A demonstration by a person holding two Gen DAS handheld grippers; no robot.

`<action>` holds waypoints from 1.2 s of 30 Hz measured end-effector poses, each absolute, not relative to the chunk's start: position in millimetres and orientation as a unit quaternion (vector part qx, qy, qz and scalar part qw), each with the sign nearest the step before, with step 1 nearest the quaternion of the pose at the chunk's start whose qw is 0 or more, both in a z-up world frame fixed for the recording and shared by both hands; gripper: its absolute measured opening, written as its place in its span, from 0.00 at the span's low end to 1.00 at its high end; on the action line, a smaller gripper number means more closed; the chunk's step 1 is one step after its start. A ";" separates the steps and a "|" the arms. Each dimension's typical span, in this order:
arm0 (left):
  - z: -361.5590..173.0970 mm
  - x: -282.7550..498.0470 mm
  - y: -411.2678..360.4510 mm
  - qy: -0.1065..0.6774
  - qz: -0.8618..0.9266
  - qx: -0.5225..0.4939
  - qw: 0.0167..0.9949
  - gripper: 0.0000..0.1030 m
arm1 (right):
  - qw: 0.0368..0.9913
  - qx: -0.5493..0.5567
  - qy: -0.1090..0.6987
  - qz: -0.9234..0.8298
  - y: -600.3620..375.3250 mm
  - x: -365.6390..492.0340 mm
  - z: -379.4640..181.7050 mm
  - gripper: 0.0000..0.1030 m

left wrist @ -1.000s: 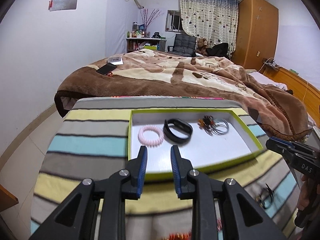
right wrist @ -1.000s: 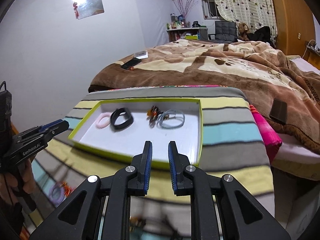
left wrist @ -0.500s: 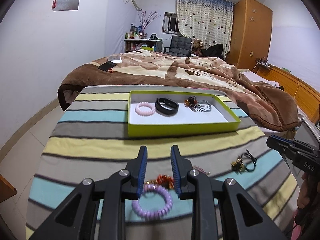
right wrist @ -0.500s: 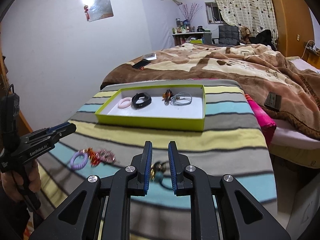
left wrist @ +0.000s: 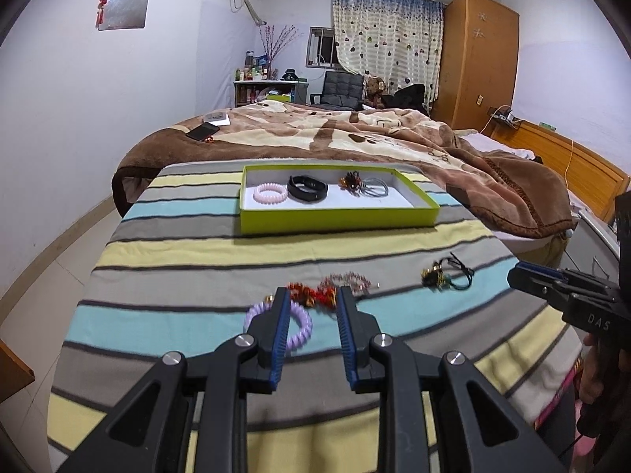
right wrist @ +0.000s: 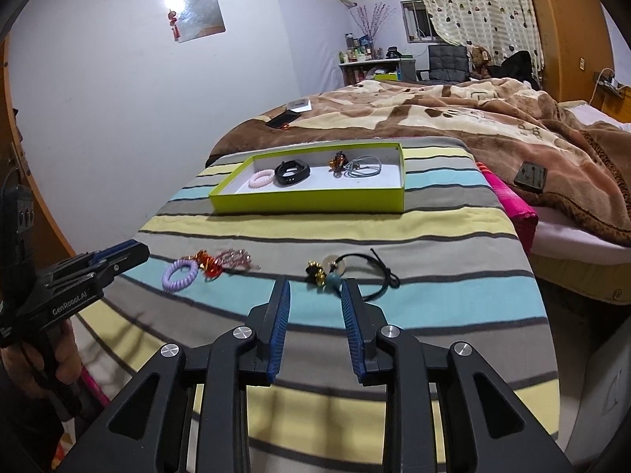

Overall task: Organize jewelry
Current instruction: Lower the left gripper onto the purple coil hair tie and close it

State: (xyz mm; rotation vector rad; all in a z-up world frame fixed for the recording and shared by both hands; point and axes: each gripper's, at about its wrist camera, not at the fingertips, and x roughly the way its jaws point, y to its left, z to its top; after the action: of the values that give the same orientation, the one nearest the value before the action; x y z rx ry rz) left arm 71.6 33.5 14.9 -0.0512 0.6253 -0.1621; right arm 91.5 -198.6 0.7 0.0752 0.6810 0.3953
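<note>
A green tray [left wrist: 339, 222] with a white floor stands at the far side of the striped cloth. It holds a pink coil bracelet [left wrist: 270, 194], a black band [left wrist: 307, 188] and an orange charm with grey rings [left wrist: 364, 185]. Nearer lie a purple coil bracelet [left wrist: 301, 325], a red and gold piece [left wrist: 309, 295], a pink beaded bracelet [left wrist: 351, 280] and a black cord with charms [right wrist: 335, 270]. My left gripper [left wrist: 311, 291] hovers open over the purple coil and red piece, holding nothing. My right gripper [right wrist: 314, 283] is just short of the cord's charms, jaws opening, nothing pressed between them.
A bed with a brown blanket [left wrist: 355, 134] lies behind the table, with a phone [left wrist: 203, 131] on it. A pink cloth [right wrist: 512, 205] hangs at the table's right edge. A small dark case [right wrist: 532, 175] rests on the blanket. A hand holds each gripper's handle.
Both grippers have drawn back from the tray toward the near side of the table, and the loose pieces have come into view. The right jaws have widened.
</note>
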 end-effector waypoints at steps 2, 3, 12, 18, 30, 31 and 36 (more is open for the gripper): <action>12.6 66.9 34.5 0.311 -0.080 -0.026 0.947 0.24 | 0.922 0.033 0.333 0.194 -197.5 87.8 -1.1 0.27; 11.5 64.7 35.1 0.312 -0.080 -0.026 0.946 0.24 | 0.922 0.032 0.334 0.194 -197.3 86.5 -1.9 0.27; 6.8 59.2 44.8 0.318 -0.065 -0.034 0.945 0.24 | 0.920 0.033 0.337 0.195 -198.2 81.1 -5.2 0.27; 2.7 63.8 47.5 0.323 -0.058 -0.038 0.944 0.25 | 0.919 0.032 0.343 0.193 -197.1 84.5 -7.8 0.27; -13.1 96.8 54.8 0.365 -0.028 -0.048 0.929 0.32 | 0.913 0.012 0.364 0.186 -184.7 113.3 -19.3 0.27; -15.2 99.9 54.9 0.371 -0.024 -0.047 0.927 0.32 | 0.911 0.009 0.367 0.185 -183.7 116.4 -20.9 0.27; -26.2 114.1 57.1 0.402 -0.011 -0.052 0.914 0.32 | 0.905 -0.007 0.385 0.183 -179.7 132.8 -28.2 0.27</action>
State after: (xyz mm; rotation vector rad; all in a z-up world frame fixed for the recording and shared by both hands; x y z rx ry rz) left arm 114.1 57.1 -26.2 -0.1072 0.8275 -0.0218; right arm 132.8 -179.7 -28.2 -0.0148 0.7948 0.3782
